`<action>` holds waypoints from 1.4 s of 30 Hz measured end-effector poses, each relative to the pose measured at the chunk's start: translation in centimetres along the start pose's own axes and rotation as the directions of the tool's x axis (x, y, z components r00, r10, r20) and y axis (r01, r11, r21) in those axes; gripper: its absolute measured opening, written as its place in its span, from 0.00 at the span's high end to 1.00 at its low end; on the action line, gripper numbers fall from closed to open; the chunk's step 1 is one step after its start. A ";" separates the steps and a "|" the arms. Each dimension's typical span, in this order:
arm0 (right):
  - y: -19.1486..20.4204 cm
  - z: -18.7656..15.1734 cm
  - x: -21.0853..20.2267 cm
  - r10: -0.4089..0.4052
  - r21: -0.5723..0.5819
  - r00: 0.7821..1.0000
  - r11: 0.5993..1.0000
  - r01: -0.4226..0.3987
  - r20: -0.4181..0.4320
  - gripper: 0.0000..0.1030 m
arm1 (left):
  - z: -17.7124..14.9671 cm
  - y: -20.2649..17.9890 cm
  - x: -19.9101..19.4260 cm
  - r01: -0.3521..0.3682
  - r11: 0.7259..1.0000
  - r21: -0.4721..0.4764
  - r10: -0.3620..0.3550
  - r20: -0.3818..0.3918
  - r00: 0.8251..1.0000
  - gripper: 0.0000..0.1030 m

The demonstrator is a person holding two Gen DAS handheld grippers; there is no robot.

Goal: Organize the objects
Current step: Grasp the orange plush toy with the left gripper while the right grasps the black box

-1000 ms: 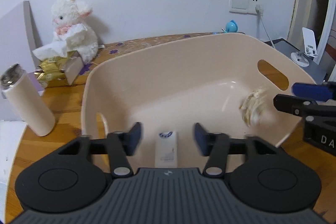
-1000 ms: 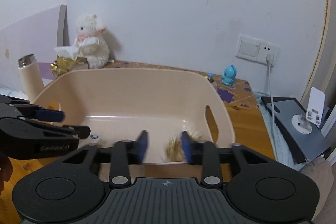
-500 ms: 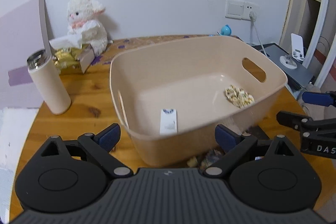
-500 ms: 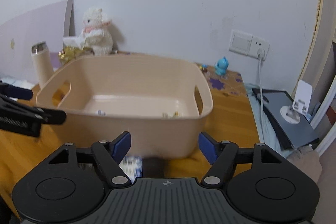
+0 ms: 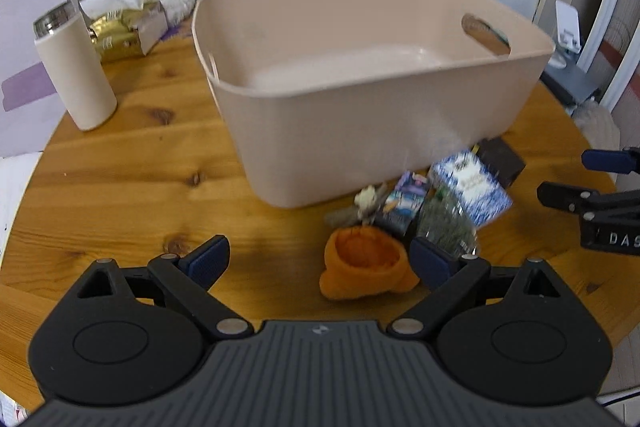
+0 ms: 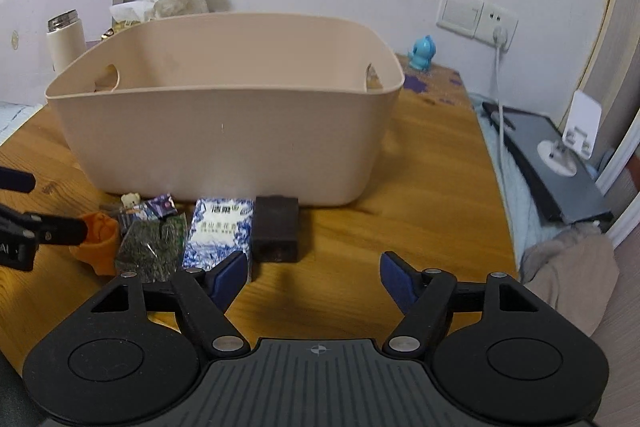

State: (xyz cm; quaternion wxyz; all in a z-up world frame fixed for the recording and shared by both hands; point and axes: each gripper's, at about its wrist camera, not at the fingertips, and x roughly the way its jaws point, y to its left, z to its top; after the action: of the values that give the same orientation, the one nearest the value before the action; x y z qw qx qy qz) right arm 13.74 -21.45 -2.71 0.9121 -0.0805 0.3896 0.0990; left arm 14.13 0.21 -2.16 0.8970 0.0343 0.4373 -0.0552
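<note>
Objects for sorting lie in one cluster on the wooden desk [image 6: 420, 167], just in front of a single beige basket [image 6: 224, 131]: one orange cup [image 5: 366, 269], one blue-and-white box [image 6: 220, 231], one dark brown block [image 6: 276, 229], one clear packet of green bits [image 6: 150, 251], one purple sachet [image 6: 160, 207]. My left fingers [image 5: 320, 261] are spread wide and empty beside the cup; my right fingers [image 6: 316, 277] gape too, holding nothing.
</note>
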 end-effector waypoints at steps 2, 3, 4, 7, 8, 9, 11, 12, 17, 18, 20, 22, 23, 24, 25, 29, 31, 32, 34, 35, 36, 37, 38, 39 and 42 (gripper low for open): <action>0.0 -0.4 0.6 0.009 0.006 1.000 1.000 -0.009 -0.005 0.27 | -0.3 -0.1 0.6 0.000 1.000 0.010 0.000 -0.019 1.000 0.06; 0.0 -0.5 1.0 0.012 0.010 1.000 1.000 -0.012 -0.008 0.26 | -0.5 0.0 1.0 0.002 1.000 0.011 -0.002 -0.030 1.000 0.06; 0.1 -0.6 1.3 0.016 0.014 1.000 1.000 -0.016 -0.010 0.26 | -0.6 0.0 1.3 0.005 1.000 0.010 -0.005 -0.039 0.999 0.06; 0.1 -0.7 2.2 0.031 0.030 0.999 0.999 -0.030 -0.012 0.27 | -1.0 0.2 2.1 0.019 1.000 -0.007 -0.019 -0.062 0.998 0.06; 0.2 -0.7 2.4 0.034 0.034 0.999 0.999 -0.034 -0.010 0.27 | -1.0 0.3 2.4 0.024 1.000 -0.013 -0.025 -0.067 0.997 0.06; 0.3 -0.5 2.7 0.035 0.038 0.999 0.999 -0.034 -0.007 0.27 | -1.0 0.4 2.6 0.028 0.999 -0.018 -0.030 -0.069 0.997 0.06; 0.4 -0.3 3.2 0.032 0.045 0.999 0.998 -0.032 0.000 0.27 | -1.0 0.4 3.0 0.036 0.999 -0.027 -0.038 -0.073 0.997 0.06; 0.4 -0.1 3.4 0.032 0.048 0.999 0.998 -0.032 0.003 0.27 | -1.0 0.4 3.2 0.041 0.999 -0.032 -0.044 -0.075 0.996 0.06; 0.3 0.7 4.6 0.022 0.068 1.000 0.997 -0.023 0.014 0.27 | -1.0 -0.2 3.8 0.027 1.000 -0.007 -0.028 -0.067 0.997 0.06; 0.2 0.7 4.8 0.022 0.071 1.000 0.997 -0.023 0.015 0.28 | -1.0 -0.3 3.9 0.028 1.000 -0.001 -0.028 -0.064 0.998 0.06; 0.2 0.9 5.2 0.030 0.079 0.999 0.996 -0.032 0.021 0.30 | -1.0 -0.4 3.8 0.030 1.000 0.003 -0.030 -0.057 0.998 0.08; 0.3 1.0 5.5 0.038 0.084 0.999 0.996 -0.040 0.026 0.35 | -0.9 -0.4 3.7 0.028 1.000 -0.001 -0.028 -0.046 0.999 0.14; 0.4 1.1 5.6 0.043 0.085 0.999 0.995 -0.045 0.028 0.39 | -0.9 -0.4 3.6 0.023 1.000 0.000 -0.023 -0.039 0.999 0.21; 0.4 1.1 5.6 0.047 0.086 0.998 0.995 -0.049 0.031 0.43 | -0.8 -0.4 3.5 0.018 1.000 0.003 -0.017 -0.034 0.999 0.24; 0.5 1.1 5.6 0.050 0.084 0.998 0.995 -0.053 0.034 0.44 | -0.8 -0.2 3.4 0.016 1.000 0.008 -0.016 -0.030 0.999 0.30; 0.7 0.9 6.2 0.036 0.076 0.999 0.996 -0.036 0.001 0.65 | -1.0 -0.4 2.9 0.033 0.999 0.024 -0.032 -0.016 0.999 0.52; 0.8 0.6 6.3 0.041 0.087 0.999 0.995 -0.041 0.003 0.72 | -1.0 -0.4 2.8 0.042 0.999 0.029 -0.041 -0.012 0.999 0.64; 0.9 0.4 6.2 0.038 0.085 0.999 0.996 -0.038 0.005 0.72 | -0.9 -0.3 2.8 0.045 0.999 0.027 -0.044 -0.012 0.999 0.73; 1.1 0.3 5.9 0.033 0.078 0.999 0.996 -0.034 0.011 0.72 | -0.9 0.1 2.9 0.051 0.999 0.015 -0.051 -0.014 0.999 0.81; 1.3 0.2 5.7 0.031 0.072 0.999 0.997 -0.032 0.013 0.72 | -0.9 0.2 2.9 0.054 0.999 0.007 -0.054 -0.016 0.998 0.82; 1.4 0.1 5.5 0.028 0.067 0.999 0.997 -0.029 0.015 0.72 | -0.9 0.3 2.8 0.056 0.998 0.000 -0.056 -0.017 0.998 0.84; 1.5 0.0 5.2 0.026 0.063 1.000 0.998 -0.027 0.017 0.72 | -1.0 0.4 2.7 0.056 0.998 -0.006 -0.056 -0.019 0.998 0.86; 1.6 -0.1 4.9 0.024 0.059 1.000 0.998 -0.025 0.019 0.72 | -1.0 0.5 2.6 0.057 0.998 -0.011 -0.058 -0.019 0.998 0.86; 1.7 -0.2 4.6 0.023 0.058 0.999 0.998 -0.024 0.023 0.72 | -1.1 0.6 2.4 0.061 0.998 -0.016 -0.061 -0.018 0.998 0.86; 1.9 -0.4 3.3 0.024 0.060 0.999 0.998 -0.027 0.039 0.72 | -1.3 0.8 1.7 0.065 0.998 -0.027 -0.065 -0.011 0.998 0.87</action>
State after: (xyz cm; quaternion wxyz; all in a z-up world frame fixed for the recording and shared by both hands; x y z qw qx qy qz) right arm 15.30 -19.32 -5.51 0.9201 -0.0461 0.3759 0.1004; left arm 14.25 1.07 -4.30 0.8925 0.0084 0.4440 -0.0783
